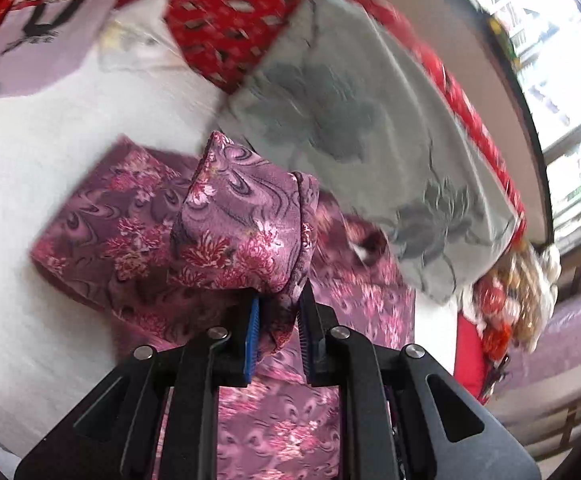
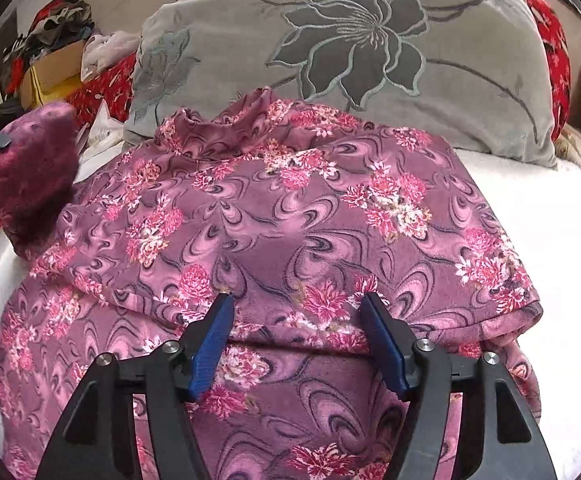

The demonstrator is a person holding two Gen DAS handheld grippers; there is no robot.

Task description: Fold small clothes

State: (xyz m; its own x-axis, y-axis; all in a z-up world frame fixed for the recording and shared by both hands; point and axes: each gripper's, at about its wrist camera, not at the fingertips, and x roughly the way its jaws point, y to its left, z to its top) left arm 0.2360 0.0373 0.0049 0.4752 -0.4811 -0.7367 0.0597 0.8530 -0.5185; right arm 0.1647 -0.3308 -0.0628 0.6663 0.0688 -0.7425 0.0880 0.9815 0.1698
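Observation:
A purple garment with pink flowers [image 2: 290,216] lies spread on a white bed sheet [image 2: 530,208]. In the left wrist view my left gripper [image 1: 280,306] is shut on a bunched part of this garment [image 1: 242,224] and holds it lifted above the rest. That lifted, blurred bunch also shows at the left of the right wrist view [image 2: 34,176]. My right gripper [image 2: 296,304] is open and empty, its blue pads just over the garment's folded front edge.
A grey pillow with dark embroidered flowers [image 2: 370,40] lies behind the garment. Red patterned bedding [image 1: 218,16] and a white paper bag [image 1: 38,40] are beyond it. A cardboard box with clothes [image 2: 54,60] stands far left. A window [image 1: 562,60] is at the right.

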